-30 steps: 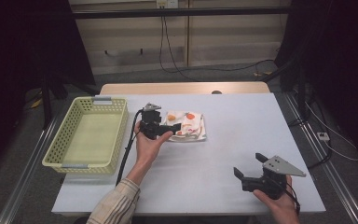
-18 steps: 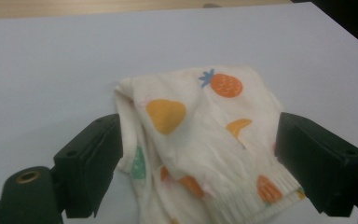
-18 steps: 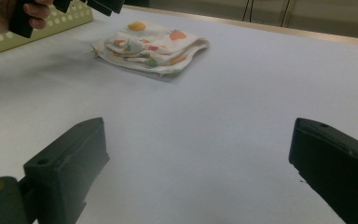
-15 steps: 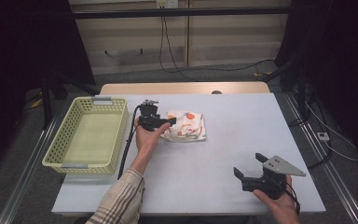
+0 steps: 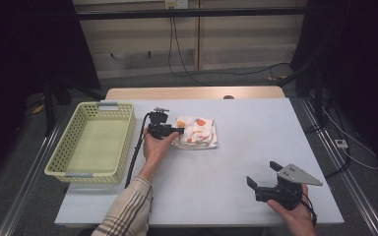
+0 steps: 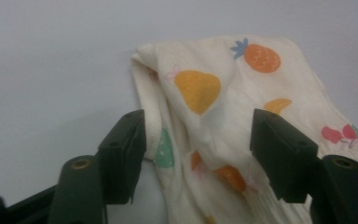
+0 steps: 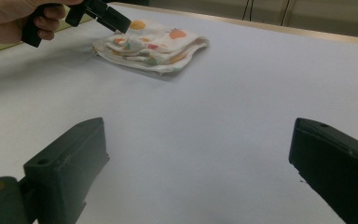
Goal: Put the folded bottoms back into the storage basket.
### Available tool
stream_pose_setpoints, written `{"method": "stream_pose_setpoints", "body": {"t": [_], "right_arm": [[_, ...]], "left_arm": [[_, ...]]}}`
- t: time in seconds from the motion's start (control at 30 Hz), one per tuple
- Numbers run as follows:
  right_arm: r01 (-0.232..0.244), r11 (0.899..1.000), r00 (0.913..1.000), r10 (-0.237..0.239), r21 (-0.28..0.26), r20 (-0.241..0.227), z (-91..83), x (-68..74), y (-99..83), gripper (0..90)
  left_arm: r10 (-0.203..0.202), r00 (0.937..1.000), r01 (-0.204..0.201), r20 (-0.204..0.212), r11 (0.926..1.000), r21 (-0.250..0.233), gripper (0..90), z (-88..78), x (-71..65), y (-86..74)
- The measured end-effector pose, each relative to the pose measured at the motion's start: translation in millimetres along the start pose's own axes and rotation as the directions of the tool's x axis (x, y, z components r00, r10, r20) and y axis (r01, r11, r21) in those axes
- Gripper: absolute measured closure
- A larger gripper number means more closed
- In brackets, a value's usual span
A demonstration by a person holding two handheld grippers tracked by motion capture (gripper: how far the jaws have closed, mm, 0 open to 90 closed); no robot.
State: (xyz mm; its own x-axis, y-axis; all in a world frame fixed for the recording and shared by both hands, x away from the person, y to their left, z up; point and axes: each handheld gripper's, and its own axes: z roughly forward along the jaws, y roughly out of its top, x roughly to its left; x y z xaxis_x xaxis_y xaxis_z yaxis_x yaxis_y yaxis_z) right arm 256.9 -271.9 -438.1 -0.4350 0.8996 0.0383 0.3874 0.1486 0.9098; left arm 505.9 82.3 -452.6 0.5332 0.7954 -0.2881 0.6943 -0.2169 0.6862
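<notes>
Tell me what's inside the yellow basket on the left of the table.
The yellow basket looks empty: its pale green floor shows bare in the high view. Its near wall hides a narrow strip of floor just behind it.

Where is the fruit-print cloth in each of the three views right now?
High view: fruit-print cloth lies mid-table, just right of the left tongs.
Left gripper view: the cloth is at centre, between the tongs' two jaws.
Right gripper view: the cloth is upper left, on the table.
Shared landmark: the left tongs at the cloth's edge.
</notes>
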Motion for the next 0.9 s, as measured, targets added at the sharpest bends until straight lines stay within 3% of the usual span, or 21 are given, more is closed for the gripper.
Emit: {"method": "stream_pose_setpoints", "body": {"t": [0.03,0.27,0.43,0.57,0.6,0.9], "right_arm": [[0.0,1.0,1.0,0.0,0.001,-0.001,0.2,-0.1,-0.1,4.0],[0.0,1.0,1.0,0.0,0.001,-0.002,0.2,-0.1,-0.1,4.1],[0.001,1.0,1.0,-0.001,0.004,-0.002,0.8,0.2,-0.1,4.0],[0.003,1.0,1.0,-0.003,0.005,-0.003,1.0,0.5,-0.1,4.0],[0.003,1.0,1.0,-0.003,0.005,-0.003,1.0,0.5,-0.1,4.0],[0.0,1.0,1.0,0.0,0.007,-0.004,1.2,0.2,-0.1,4.1]], "left_arm": [[0.0,0.9997,0.0,-0.026,1.0,-0.001,42.3,1.6,1.7,-0.2],[-0.005,0.9991,0.006,-0.043,0.9995,0.031,42.7,6.5,3.6,-2.3],[-0.018,0.9998,0.019,-0.009,0.998,0.06,53.7,6.7,-1.5,-2.8],[0.004,0.9988,-0.002,-0.048,0.9983,0.058,58.9,8.7,-7.3,-3.3],[0.004,0.9988,-0.002,-0.048,0.9983,0.058,64.1,8.7,-7.3,-3.3],[-0.001,1.0,0.0,0.006,0.9971,0.076,79.1,10.2,-11.7,-4.5]]}}
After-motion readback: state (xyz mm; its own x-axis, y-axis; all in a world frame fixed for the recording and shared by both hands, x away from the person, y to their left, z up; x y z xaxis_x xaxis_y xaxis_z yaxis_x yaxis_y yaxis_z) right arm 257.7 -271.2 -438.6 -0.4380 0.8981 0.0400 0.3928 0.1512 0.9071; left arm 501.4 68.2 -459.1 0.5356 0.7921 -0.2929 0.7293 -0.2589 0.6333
